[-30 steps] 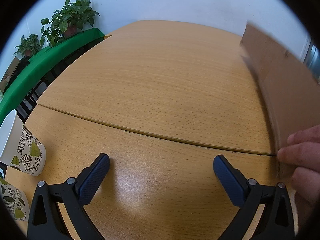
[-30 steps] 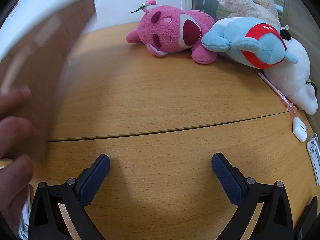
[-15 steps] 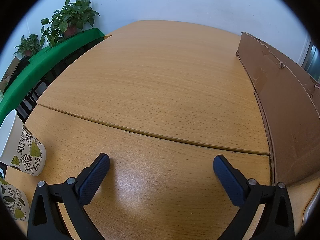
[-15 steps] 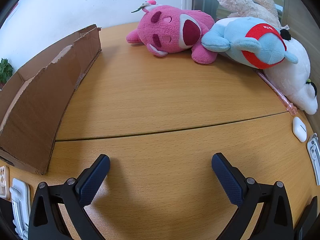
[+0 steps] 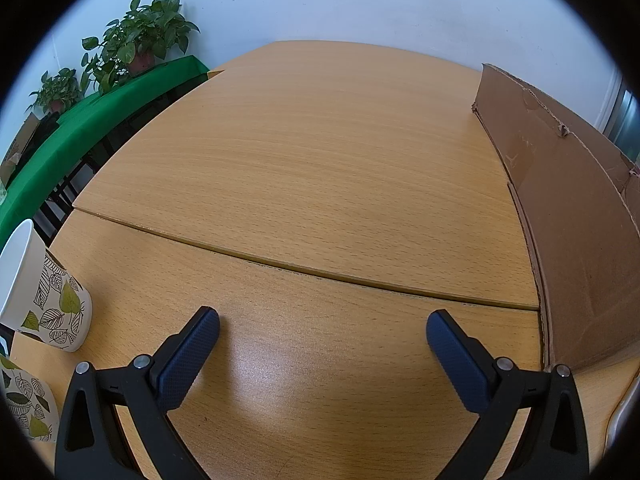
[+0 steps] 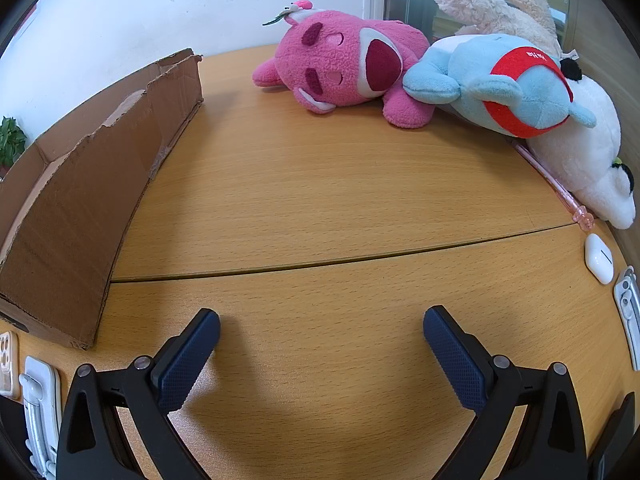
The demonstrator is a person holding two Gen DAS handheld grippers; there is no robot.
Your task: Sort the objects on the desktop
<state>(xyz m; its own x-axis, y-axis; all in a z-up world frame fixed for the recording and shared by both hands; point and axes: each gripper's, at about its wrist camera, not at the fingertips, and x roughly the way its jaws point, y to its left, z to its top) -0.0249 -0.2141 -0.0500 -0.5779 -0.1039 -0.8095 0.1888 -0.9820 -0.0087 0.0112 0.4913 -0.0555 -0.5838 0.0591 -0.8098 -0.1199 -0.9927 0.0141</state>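
An open-topped brown cardboard box (image 5: 576,216) stands on the wooden table at the right of the left wrist view and at the left (image 6: 80,184) of the right wrist view. My left gripper (image 5: 322,326) is open and low over bare table, holding nothing. My right gripper (image 6: 322,324) is also open and holding nothing. Far from it lie a pink plush (image 6: 344,68), a blue plush with a red band (image 6: 508,84), a white plush (image 6: 588,160) and a beige plush (image 6: 496,4). A pink pen (image 6: 556,184) and a white earbud case (image 6: 599,258) lie at the right edge.
Two leaf-printed paper cups (image 5: 44,300) (image 5: 28,404) stand at the left edge. White clips (image 6: 40,408) (image 6: 628,312) and a phone (image 6: 8,364) lie by the near edge. Potted plants (image 5: 140,44) stand on a green-covered bench (image 5: 80,128) beyond the table.
A hand held the cardboard box in motion a second ago; the hand is gone and the box stands still on the table. Neither gripper has moved.
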